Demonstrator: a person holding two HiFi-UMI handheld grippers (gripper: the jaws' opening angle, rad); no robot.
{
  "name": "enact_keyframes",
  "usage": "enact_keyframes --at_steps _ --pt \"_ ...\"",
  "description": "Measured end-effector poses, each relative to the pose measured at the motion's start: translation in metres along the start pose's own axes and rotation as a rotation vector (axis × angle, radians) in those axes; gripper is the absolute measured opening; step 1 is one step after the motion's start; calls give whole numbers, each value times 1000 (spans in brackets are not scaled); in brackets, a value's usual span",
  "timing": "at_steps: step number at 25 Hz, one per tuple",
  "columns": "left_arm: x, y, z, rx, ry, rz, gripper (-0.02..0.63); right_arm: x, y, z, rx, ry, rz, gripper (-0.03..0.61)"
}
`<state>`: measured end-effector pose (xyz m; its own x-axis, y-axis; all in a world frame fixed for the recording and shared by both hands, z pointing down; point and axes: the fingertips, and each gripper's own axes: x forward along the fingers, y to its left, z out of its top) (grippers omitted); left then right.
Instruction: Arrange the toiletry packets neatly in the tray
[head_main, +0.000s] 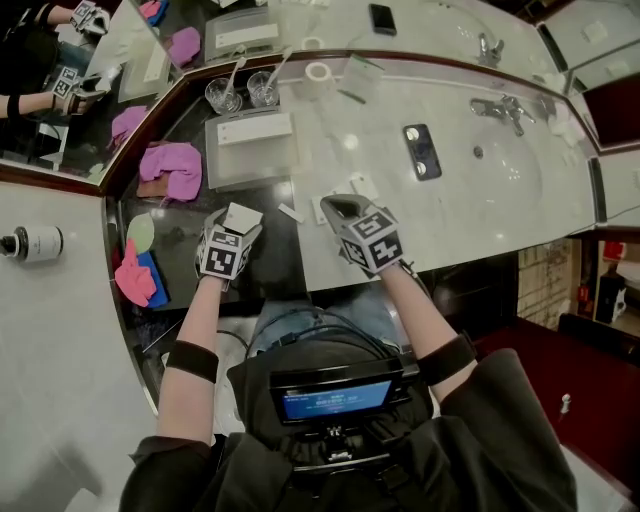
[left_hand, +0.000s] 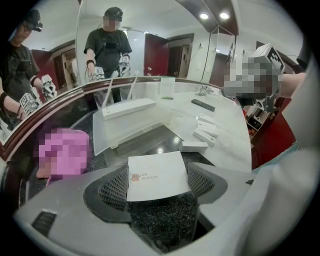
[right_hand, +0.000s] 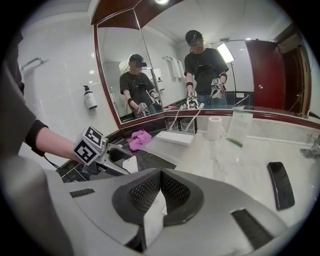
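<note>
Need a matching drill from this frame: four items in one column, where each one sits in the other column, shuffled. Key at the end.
1. square packet
2. thin packet
3. phone
4. long white box

A. on the marble counter beside the sink
B. gripped by the left gripper
C. in the tray
D. gripped by the right gripper

Pairs: 1-B, 2-D, 3-A, 4-C

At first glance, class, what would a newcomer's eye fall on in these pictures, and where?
The two marker-cubed grippers above the counter: the left gripper grips a square white packet, the right gripper pinches a thin white packet. Beyond them lie a clear tray and, to its left, a bright pink cloth.
</note>
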<state>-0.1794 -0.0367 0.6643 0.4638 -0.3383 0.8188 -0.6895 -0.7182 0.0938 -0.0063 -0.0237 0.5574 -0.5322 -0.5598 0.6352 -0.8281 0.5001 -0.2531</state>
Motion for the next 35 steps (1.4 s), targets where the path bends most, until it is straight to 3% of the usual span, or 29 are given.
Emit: enact_keyframes --at_steps 11,15,27,35 --pt "26 0 -21 -32 48 13 368 -22 -13 -15 34 0 -50 3" --pt "28 -1 -21 -27 44 32 411 -27 -18 -22 44 -1 -65 3" --pt "-3 -5 11 -6 -47 73 405 -30 -15 -17 34 -16 -53 3" --pt "-71 8 50 -44 -255 185 91 -21 -11 3 -25 -44 -17 3"
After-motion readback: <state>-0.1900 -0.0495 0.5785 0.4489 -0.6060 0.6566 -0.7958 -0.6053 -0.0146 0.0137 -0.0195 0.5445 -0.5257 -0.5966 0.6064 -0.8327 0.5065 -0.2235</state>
